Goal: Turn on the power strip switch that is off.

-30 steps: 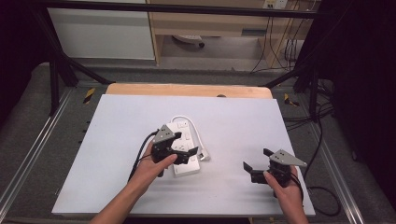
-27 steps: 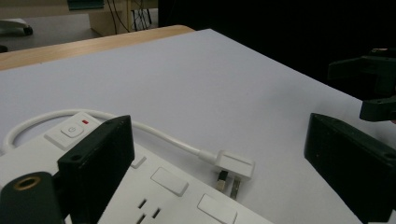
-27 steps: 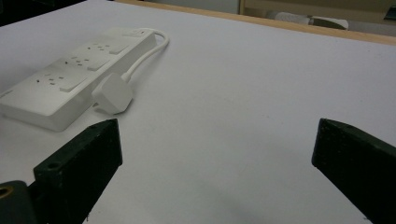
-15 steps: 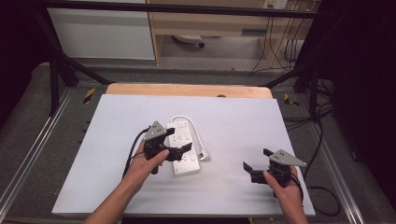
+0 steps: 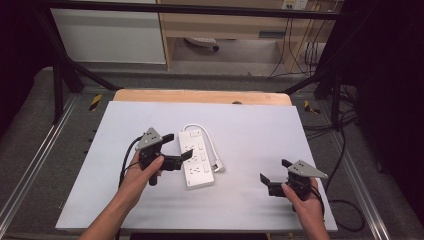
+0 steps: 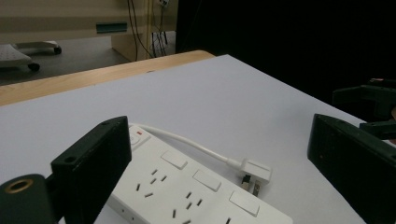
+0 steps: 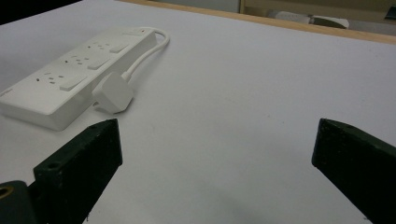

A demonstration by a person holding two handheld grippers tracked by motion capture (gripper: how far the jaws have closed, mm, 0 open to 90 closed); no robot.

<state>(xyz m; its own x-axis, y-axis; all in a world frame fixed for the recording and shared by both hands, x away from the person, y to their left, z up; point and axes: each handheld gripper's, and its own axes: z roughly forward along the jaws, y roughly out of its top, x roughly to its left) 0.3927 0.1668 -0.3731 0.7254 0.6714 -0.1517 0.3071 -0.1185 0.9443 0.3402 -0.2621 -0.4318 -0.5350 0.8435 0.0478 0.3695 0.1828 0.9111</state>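
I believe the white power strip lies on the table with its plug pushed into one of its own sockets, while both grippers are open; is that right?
Not quite: the plug lies loose on the table beside the power strip, as the right gripper view shows. Both the left gripper and right gripper are open.

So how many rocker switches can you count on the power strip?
3 on the power strip: far one nearest the cord end, middle one, and near one by the plug. Left gripper view agrees; none looks hidden.
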